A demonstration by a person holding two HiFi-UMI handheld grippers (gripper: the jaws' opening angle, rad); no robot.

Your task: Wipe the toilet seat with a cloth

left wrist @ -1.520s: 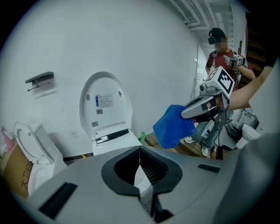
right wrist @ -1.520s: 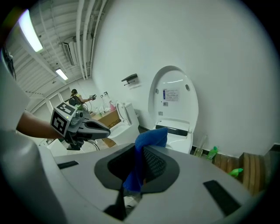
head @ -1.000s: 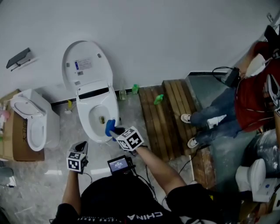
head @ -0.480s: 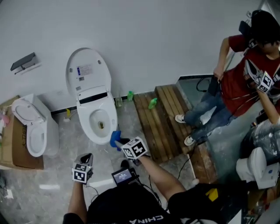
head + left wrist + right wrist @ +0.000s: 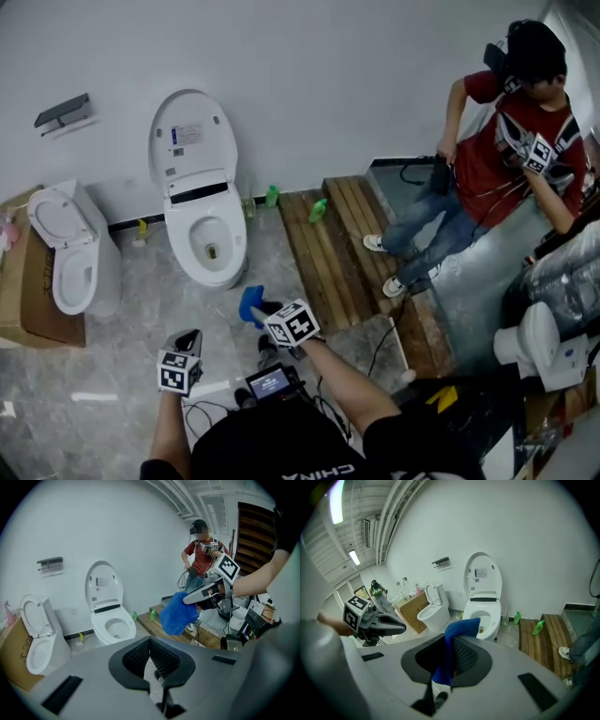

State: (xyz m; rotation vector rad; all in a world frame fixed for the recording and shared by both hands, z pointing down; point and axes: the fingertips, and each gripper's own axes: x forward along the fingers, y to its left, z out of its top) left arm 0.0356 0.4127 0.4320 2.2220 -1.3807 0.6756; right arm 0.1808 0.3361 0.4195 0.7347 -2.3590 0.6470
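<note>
You have the right gripper [image 5: 450,654] clamped on the blue cloth [image 5: 461,627], a fold poking past its jaws, likely ready for wiping, and the left gripper [image 5: 151,653] closed and empty, both well short of the toilet seat [image 5: 234,246], a gap only the head view shows plainly.

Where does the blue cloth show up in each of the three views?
Head view: the blue cloth is lower centre, at the tip of the right gripper, on the floor side of the toilet.
Left gripper view: right of centre, hanging from the right gripper.
Right gripper view: bottom centre, pinched between this gripper's jaws.
Shared landmark: the white toilet with its lid raised.
</note>
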